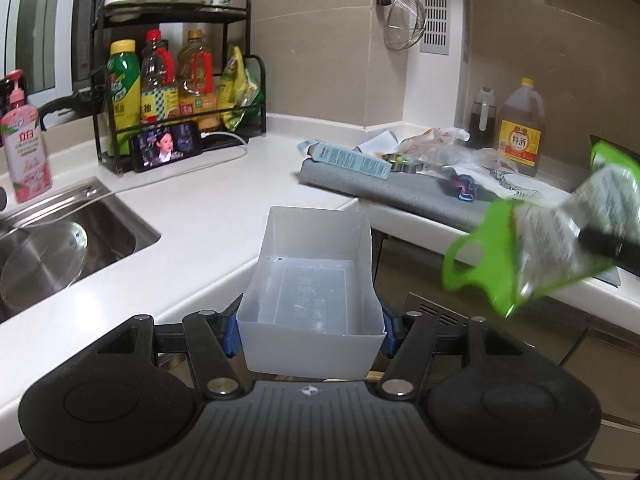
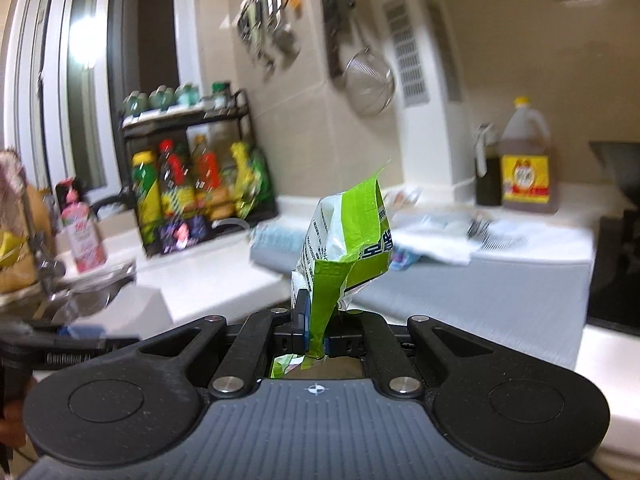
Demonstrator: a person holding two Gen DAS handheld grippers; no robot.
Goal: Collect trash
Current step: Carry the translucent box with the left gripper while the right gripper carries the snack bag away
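Observation:
My left gripper (image 1: pixel 310 330) is shut on a translucent white plastic bin (image 1: pixel 310 280) and holds it in the air beside the white counter's edge; the bin is empty. My right gripper (image 2: pixel 316 336) is shut on a green and white snack wrapper (image 2: pixel 344 240), which stands up between the fingers. In the left wrist view the same wrapper (image 1: pixel 532 244) hangs blurred to the right of the bin, a little above it. More trash lies on a grey mat (image 1: pixel 384 188): a pale blue carton (image 1: pixel 348 158), crumpled plastic bags (image 1: pixel 436 146) and a small purple wrapper (image 1: pixel 464 190).
A steel sink (image 1: pixel 60 236) with a glass lid is at the left. A black rack (image 1: pixel 176 76) of bottles and a phone (image 1: pixel 166 146) stand at the back. A brown jug (image 1: pixel 520 130) and a dark bottle (image 1: pixel 482 120) stand by the wall. A strainer (image 1: pixel 404 20) hangs above.

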